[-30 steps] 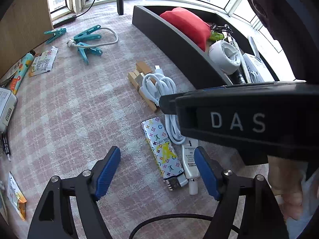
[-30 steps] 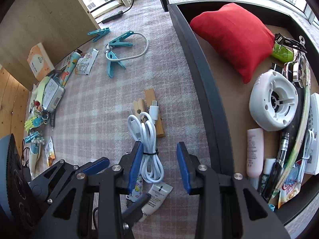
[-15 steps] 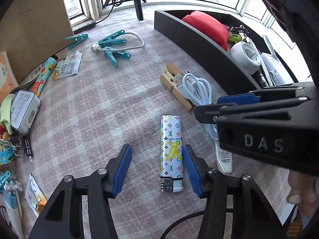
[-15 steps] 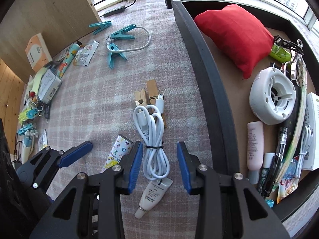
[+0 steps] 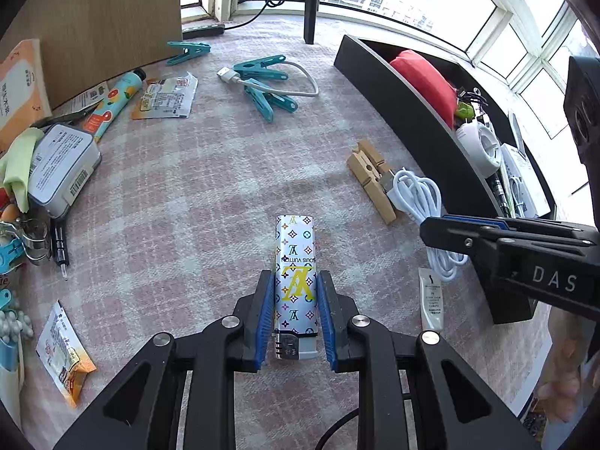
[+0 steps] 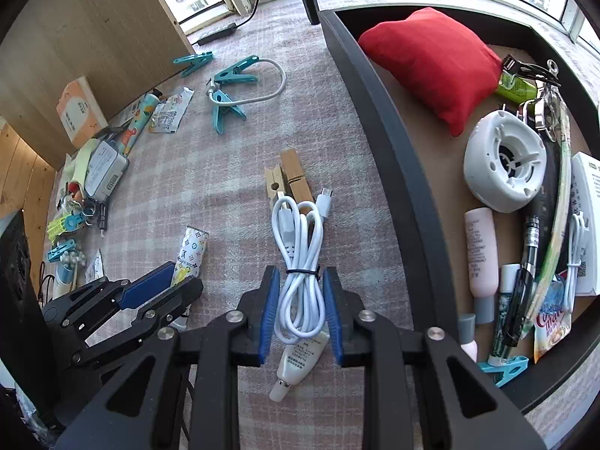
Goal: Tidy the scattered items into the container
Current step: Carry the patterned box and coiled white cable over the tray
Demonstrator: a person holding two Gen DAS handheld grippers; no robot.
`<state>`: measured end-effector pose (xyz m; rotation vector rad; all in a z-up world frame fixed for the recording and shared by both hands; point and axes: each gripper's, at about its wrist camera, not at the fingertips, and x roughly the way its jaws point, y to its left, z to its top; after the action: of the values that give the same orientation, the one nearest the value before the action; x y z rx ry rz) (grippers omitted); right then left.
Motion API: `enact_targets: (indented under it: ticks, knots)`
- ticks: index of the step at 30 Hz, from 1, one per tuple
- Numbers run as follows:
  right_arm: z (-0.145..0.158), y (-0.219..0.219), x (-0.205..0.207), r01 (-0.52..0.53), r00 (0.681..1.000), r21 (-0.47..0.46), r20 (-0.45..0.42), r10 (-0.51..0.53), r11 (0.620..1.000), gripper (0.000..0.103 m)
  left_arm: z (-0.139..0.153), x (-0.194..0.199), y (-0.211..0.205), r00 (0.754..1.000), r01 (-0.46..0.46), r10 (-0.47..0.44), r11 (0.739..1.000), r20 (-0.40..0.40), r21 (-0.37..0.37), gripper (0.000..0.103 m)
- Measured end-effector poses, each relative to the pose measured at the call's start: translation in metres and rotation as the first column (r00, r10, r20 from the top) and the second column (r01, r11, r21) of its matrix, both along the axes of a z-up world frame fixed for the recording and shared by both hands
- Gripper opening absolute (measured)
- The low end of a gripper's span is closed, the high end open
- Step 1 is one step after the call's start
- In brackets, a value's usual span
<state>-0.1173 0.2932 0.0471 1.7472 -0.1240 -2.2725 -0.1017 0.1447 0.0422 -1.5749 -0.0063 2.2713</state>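
My left gripper point(image 5: 294, 305) is shut on a white patterned lighter point(image 5: 295, 262) that lies on the checked cloth. My right gripper point(image 6: 302, 300) has its blue pads against both sides of a bundled white USB cable point(image 6: 300, 247), which also shows in the left wrist view point(image 5: 423, 202). A small white tube point(image 6: 298, 360) lies under the cable's near end. The black container point(image 6: 397, 142) on the right holds a red pouch point(image 6: 431, 60), a white round device point(image 6: 504, 165) and several small items.
Wooden clothespins point(image 6: 287, 180) touch the cable's far end. Teal clips with a short white cable point(image 5: 266, 82) lie farther back. A tin point(image 5: 58, 165), tube, packets and pegs crowd the left edge by a wooden panel point(image 5: 93, 18). A dark pole point(image 5: 311, 0) stands behind.
My left gripper has moved forward and closed on the lighter. My right gripper has moved over the white cable and narrowed onto it.
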Motion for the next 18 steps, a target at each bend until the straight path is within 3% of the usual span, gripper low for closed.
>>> enact_targets:
  ticks: [4,9,11,13,18]
  knots:
    - [0.002,0.001,0.000,0.004,1.000,0.003,-0.002,-0.004,1.000,0.007,0.001,-0.002,0.001,1.000,-0.001,0.000,1.000,-0.017,-0.010,0.022]
    - [-0.006,0.004,-0.002,0.013,1.000,-0.017,0.013,-0.013,1.000,0.008,-0.008,-0.006,0.010,1.000,-0.011,0.011,1.000,0.004,-0.006,0.022]
    - [-0.007,0.004,-0.005,0.022,1.000,0.008,0.019,-0.022,1.000,0.012,-0.009,-0.006,0.013,1.000,-0.004,0.004,1.000,0.007,-0.005,0.022]
    - [-0.008,0.003,-0.005,0.020,1.000,0.024,0.017,-0.020,1.000,0.033,-0.008,-0.005,0.015,1.000,-0.002,0.002,1.000,0.003,-0.004,0.022]
    - [-0.016,-0.014,-0.006,-0.026,1.000,0.112,0.005,0.026,0.993,0.033,-0.011,-0.008,0.021,1.000,0.003,-0.003,1.000,0.008,-0.005,0.022]
